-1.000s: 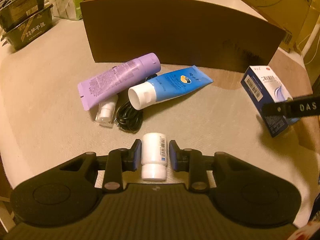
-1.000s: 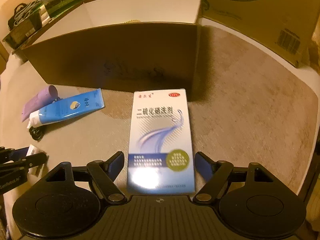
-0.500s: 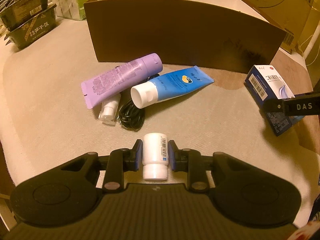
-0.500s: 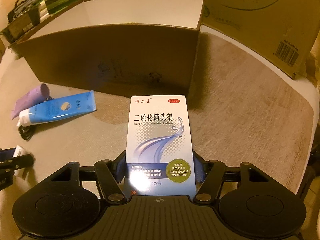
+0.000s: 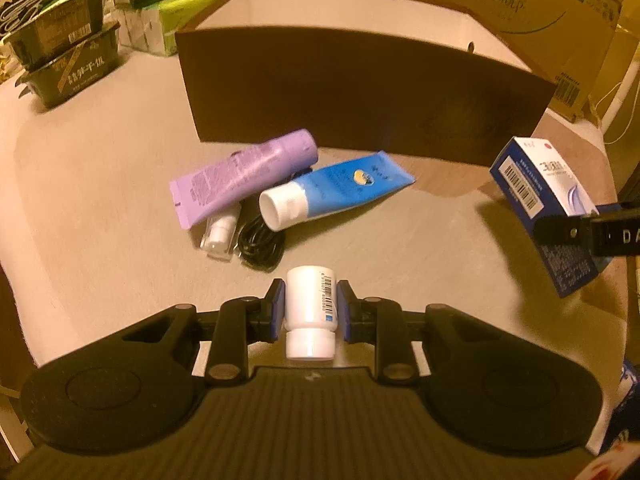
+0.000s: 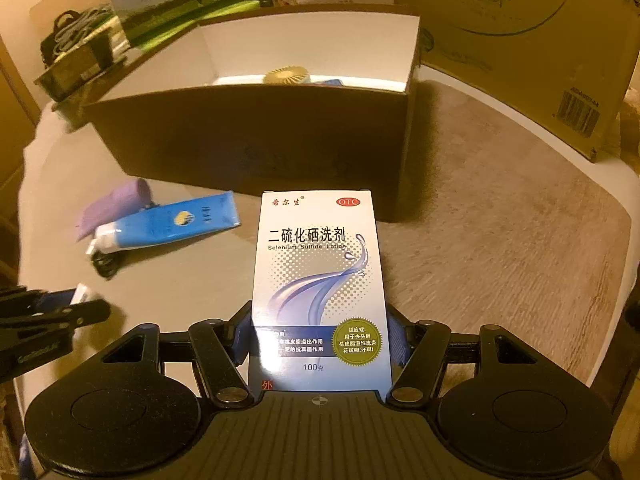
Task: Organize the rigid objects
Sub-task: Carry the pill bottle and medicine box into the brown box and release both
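My left gripper [image 5: 311, 293] is shut on a small white pill bottle [image 5: 308, 312], cap toward the camera, just above the beige tabletop. In the right wrist view my right gripper [image 6: 320, 338] is shut on a blue-and-white lotion box [image 6: 316, 264], pads pressed on its two long sides. The left wrist view shows that lotion box [image 5: 540, 196] tilted and held off the table at the far right. An open brown carton [image 6: 256, 136] stands behind; a round yellowish item [image 6: 286, 75] lies inside it.
A purple tube [image 5: 244, 172], a blue tube [image 5: 340, 188], a small clear bottle [image 5: 220, 232] and a coiled black cable [image 5: 260, 244] lie together before the carton [image 5: 360, 92]. Food trays [image 5: 68, 64] stand far left, big cardboard boxes [image 6: 520, 40] far right.
My right gripper's fingers closed onto the lotion box's sides and raised it off the table. The left gripper kept its hold on the white bottle and barely moved.
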`<state>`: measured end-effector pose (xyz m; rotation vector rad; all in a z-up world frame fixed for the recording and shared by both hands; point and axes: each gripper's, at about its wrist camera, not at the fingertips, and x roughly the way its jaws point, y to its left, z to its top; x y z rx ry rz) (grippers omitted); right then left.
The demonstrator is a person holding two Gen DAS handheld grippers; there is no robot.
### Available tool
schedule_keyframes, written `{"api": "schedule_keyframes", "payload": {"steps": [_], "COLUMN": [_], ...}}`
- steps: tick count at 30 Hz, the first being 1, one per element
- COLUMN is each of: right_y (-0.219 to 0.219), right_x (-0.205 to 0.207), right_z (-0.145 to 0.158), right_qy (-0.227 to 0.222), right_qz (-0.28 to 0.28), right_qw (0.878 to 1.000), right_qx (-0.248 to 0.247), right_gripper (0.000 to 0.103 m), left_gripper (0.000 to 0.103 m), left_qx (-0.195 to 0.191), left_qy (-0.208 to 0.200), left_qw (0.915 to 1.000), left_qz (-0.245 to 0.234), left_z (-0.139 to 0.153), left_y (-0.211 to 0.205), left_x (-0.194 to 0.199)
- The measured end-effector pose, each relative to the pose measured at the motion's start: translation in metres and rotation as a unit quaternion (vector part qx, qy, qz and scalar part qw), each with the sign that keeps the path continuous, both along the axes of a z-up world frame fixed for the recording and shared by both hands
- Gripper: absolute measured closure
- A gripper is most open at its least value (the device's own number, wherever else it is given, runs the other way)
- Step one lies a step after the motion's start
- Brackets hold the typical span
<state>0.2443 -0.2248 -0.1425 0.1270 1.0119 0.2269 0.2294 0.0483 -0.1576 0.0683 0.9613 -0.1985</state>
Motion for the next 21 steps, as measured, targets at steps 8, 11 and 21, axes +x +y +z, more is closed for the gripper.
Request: {"api": "schedule_keyframes", "payload": {"steps": [8, 11, 21], "right_y": [0.002, 0.003, 0.002], "right_x": [-0.013, -0.016, -0.006], "right_z": [0.016, 0.024, 0.066], "right_qy": [-0.011, -0.019, -0.062], "right_qz": [0.015, 0.02, 0.02], "right_qw": [1.0, 0.999, 0.997], "right_qx": [0.017, 0.022, 0.042], "right_gripper": [0.039, 0.039, 0.039], "left_gripper": [0.079, 0.079, 0.079], "left_qx": [-0.012, -0.015, -0.017], "left_qy": [-0.019, -0.029, -0.072], "left_qw": [0.9997, 0.9995, 0.9972], "left_qz": [0.006, 0.007, -0.005], "left_z": [0.022, 0.031, 0.072], "left_y": [-0.001, -0.001, -0.007], "left_x": [-0.007, -0.007, 0.013]}}
